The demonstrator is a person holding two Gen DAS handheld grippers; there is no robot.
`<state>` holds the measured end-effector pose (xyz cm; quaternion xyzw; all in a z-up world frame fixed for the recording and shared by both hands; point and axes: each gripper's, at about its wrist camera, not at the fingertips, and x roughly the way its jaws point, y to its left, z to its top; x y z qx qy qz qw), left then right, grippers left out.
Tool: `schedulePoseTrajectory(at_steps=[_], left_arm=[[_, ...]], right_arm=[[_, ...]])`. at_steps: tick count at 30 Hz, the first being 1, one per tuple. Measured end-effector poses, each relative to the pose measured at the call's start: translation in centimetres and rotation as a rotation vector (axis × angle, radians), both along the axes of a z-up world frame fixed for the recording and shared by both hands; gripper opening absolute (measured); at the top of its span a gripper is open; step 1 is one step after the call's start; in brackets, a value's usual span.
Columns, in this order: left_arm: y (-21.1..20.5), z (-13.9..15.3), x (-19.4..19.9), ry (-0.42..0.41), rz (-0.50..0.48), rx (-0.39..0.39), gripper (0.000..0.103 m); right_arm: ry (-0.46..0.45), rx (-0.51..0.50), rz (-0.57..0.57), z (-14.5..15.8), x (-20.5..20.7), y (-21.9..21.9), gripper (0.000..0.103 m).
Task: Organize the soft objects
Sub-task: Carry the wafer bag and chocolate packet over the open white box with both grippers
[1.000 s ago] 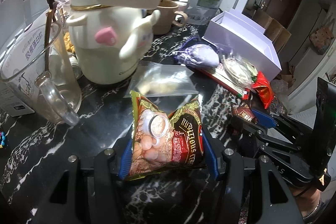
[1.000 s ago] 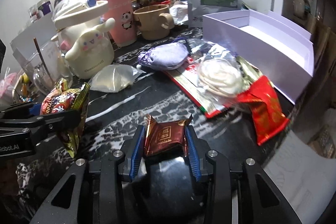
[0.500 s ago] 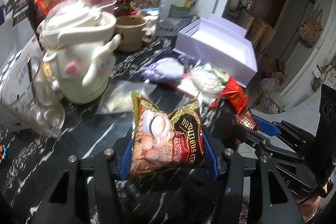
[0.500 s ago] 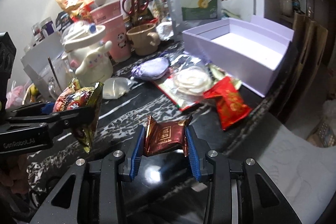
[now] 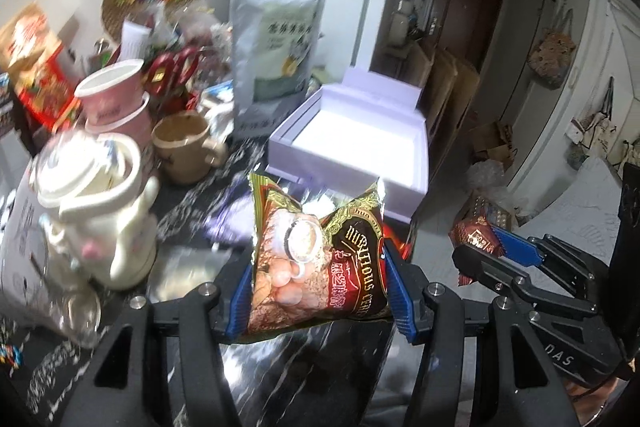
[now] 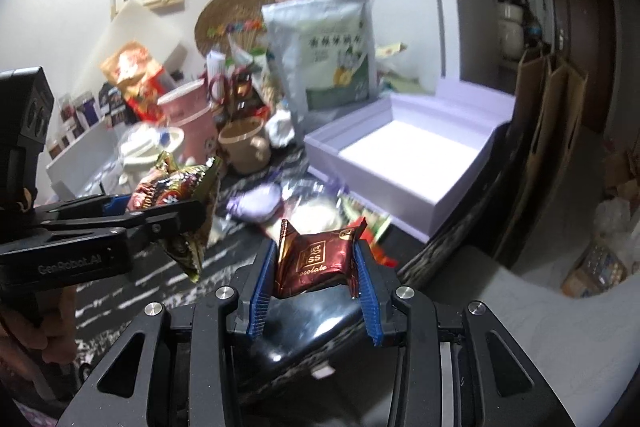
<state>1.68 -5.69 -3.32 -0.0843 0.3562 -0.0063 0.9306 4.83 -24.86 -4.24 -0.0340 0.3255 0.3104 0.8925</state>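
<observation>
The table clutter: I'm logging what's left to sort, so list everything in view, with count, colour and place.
cereal packet: 1, red-brown, in left gripper
chocolate packet: 1, dark red, in right gripper
box: 1, lilac, open, table's far right
pouch: 1, silver-green, upright behind box
mug: 1, tan, mid table
cups: 2, pink, stacked, behind kettle
kettle: 1, cream, left
soft pouch: 1, purple, before box
table: 1, black marbled
left gripper: shut on cereal packet
right gripper: shut on chocolate packet

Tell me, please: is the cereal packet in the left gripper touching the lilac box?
Apart. In the right wrist view, the cereal packet hangs in the left gripper well to the left of the lilac box, with dark table between them.
</observation>
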Motion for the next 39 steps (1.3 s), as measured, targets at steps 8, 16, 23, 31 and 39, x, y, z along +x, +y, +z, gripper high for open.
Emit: schedulePoseTrajectory(at_steps=[8, 16, 23, 31, 39], left_arm=[[-1.9, 2.9, 3.2, -0.079, -0.037, 0.024, 0.056], [-2.9, 4.9, 7.0, -0.135, -0.059, 0.031, 0.056], [-3.3, 6.9, 11.0, -0.186, -0.073, 0.058, 0.056], [-4.3, 8.0, 15.5, -0.190, -0.115, 0.081, 0.056], [-5.0, 7.9, 19.7, -0.166, -0.120, 0.129, 0.056]], right_arm=[[-0.089, 0.033, -0.022, 3.2, 2.7, -1.7, 0.038], [-0.159, 0.047, -0.049, 5.5, 6.3, -2.7, 0.038], [-0.195, 0.059, -0.062, 7.0, 9.7, -3.1, 0.038], [-0.228, 0.050, -0.067, 8.0, 13.6, -2.5, 0.038], [-0.221, 0.039, -0.087, 8.4, 17.7, -2.2, 0.038]])
